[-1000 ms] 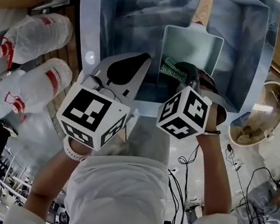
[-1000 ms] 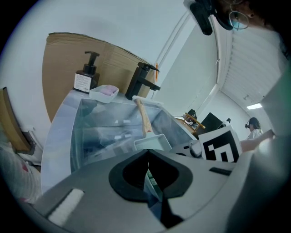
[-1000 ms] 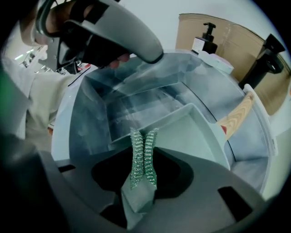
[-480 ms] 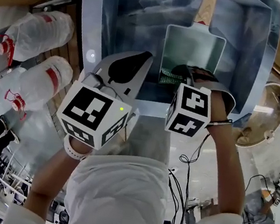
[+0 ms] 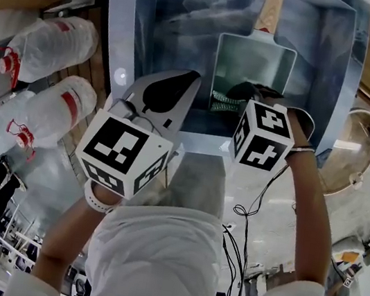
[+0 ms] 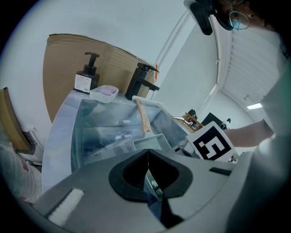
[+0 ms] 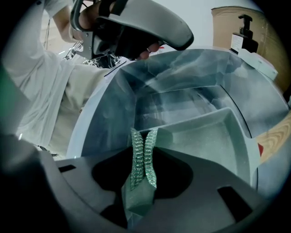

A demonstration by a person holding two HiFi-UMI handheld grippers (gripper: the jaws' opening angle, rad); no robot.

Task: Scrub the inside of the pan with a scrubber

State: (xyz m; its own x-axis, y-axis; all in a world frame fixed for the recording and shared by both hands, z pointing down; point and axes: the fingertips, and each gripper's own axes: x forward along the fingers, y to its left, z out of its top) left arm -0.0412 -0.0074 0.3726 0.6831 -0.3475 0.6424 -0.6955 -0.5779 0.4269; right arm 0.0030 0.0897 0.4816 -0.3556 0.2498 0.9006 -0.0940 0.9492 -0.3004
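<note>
Over the pan's [image 7: 209,136] near left corner, the right gripper [image 7: 144,136] pinched a folded green scrubber [image 7: 142,182]; left of the pan, the left gripper [image 6: 148,154] hovered, jaws pressed together, empty.

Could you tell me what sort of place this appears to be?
Probably a mock washing-up station in a lab or workshop: a metal sink with a black faucet and soap pump bottle, a pan in the basin, yet loose cables trail down beside it.
</note>
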